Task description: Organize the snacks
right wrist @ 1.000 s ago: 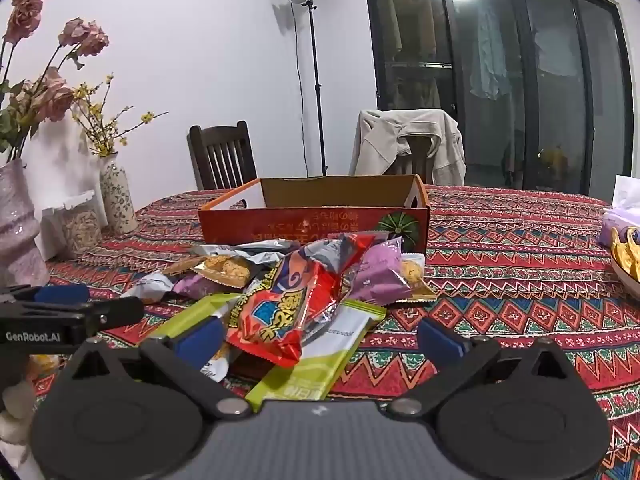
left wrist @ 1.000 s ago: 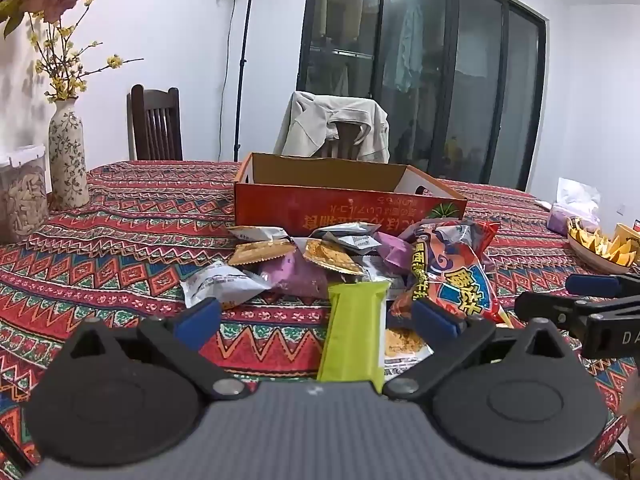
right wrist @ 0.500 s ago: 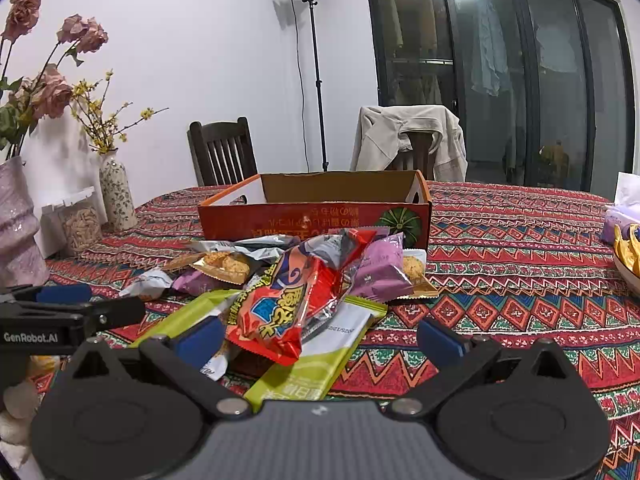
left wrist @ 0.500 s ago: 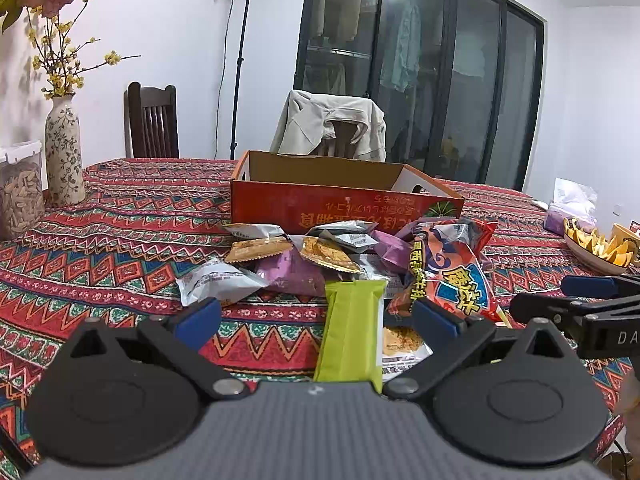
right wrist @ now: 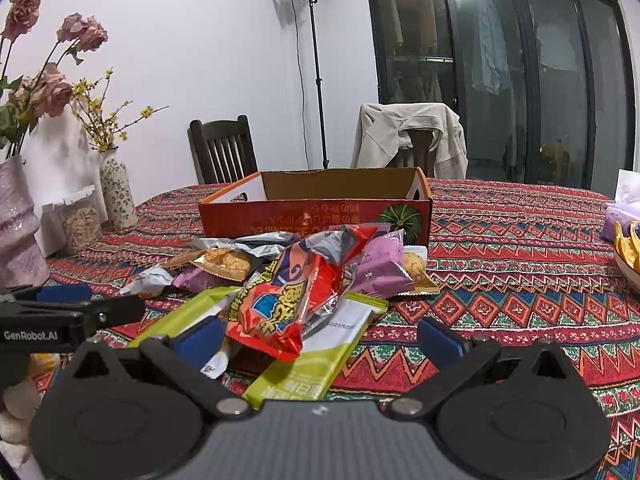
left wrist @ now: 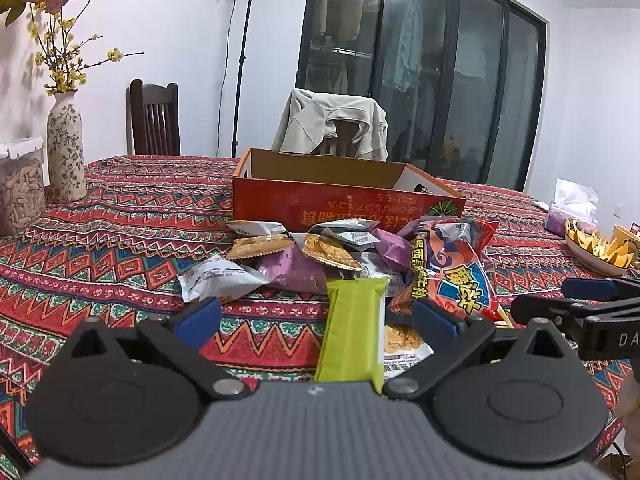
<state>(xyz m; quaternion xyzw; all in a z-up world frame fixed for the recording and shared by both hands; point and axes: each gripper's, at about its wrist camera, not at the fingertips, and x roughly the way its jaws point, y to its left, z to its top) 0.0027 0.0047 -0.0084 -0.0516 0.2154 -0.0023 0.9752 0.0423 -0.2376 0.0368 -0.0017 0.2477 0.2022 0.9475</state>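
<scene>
While I've got the left gripper [left wrist: 316, 316] hovering low with its blue pads spread wide and nothing between them, its camera shows the snack pile [left wrist: 336, 256] lying on the patterned red tablecloth [left wrist: 104, 248], right in front of an open orange cardboard box [left wrist: 344, 200]. A lime-green bar packet [left wrist: 352, 332] points straight at me, with a red chip bag [left wrist: 452, 272] just to its right. Room-wise: a floral vase [left wrist: 64, 148] and a clear jar [left wrist: 20, 188] on the left, a dark wooden chair [left wrist: 154, 118], a beige jacket [left wrist: 332, 124] draped over another chair, a light stand [left wrist: 242, 60], and dark glass doors [left wrist: 420, 76].

Over on the right wrist view, the right gripper [right wrist: 320, 340] is also wide open and empty above the cloth. Here the chip bag sits on top of a green-and-white packet [right wrist: 320, 352], and the box is just behind the heap. The left gripper's finger pokes in from the left edge, and a bowl of yellow chips [right wrist: 628, 248] sits at far right.
</scene>
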